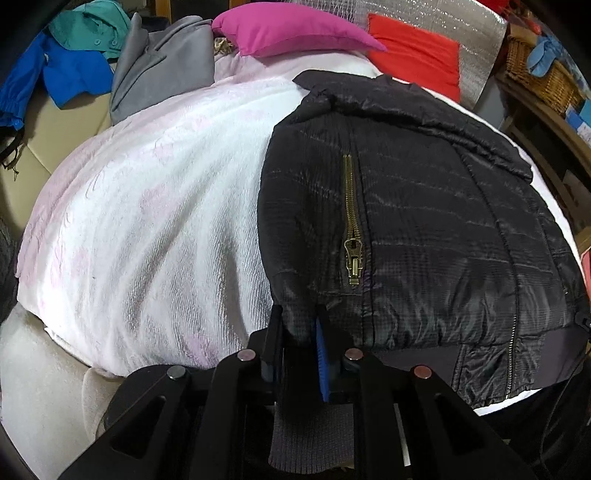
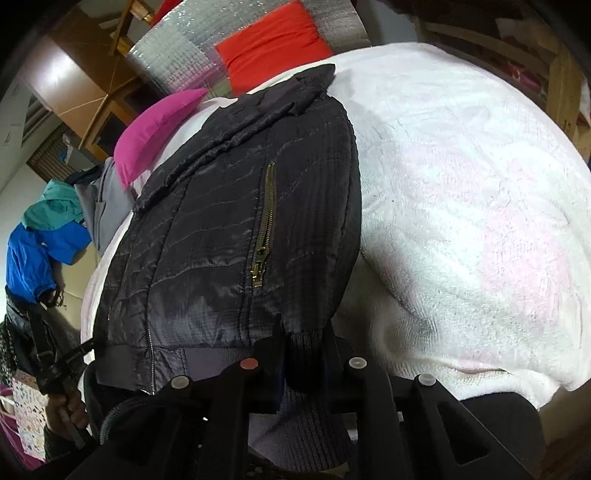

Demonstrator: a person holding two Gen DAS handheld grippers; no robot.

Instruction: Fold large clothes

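Note:
A black quilted jacket [image 1: 406, 221] [image 2: 221, 240] with a brass pocket zipper [image 1: 352, 221] [image 2: 264, 236] lies spread on a white and pink blanket [image 1: 147, 221] [image 2: 461, 184]. My left gripper [image 1: 298, 321] is shut on the jacket's near left corner at the hem, and a grey knit band [image 1: 310, 435] hangs below its fingers. My right gripper [image 2: 303, 339] is shut on the ribbed hem at the jacket's near right corner. In the right wrist view a hand [image 2: 70, 406] holds the left gripper at the lower left.
A pink cushion [image 1: 288, 29] [image 2: 155, 125] and a red cushion [image 1: 417, 55] [image 2: 273, 40] lie beyond the jacket's collar. Grey [image 1: 162, 66], teal and blue garments [image 1: 66, 70] [image 2: 40, 251] are piled at the far left. A wicker basket [image 1: 543, 77] stands at the right.

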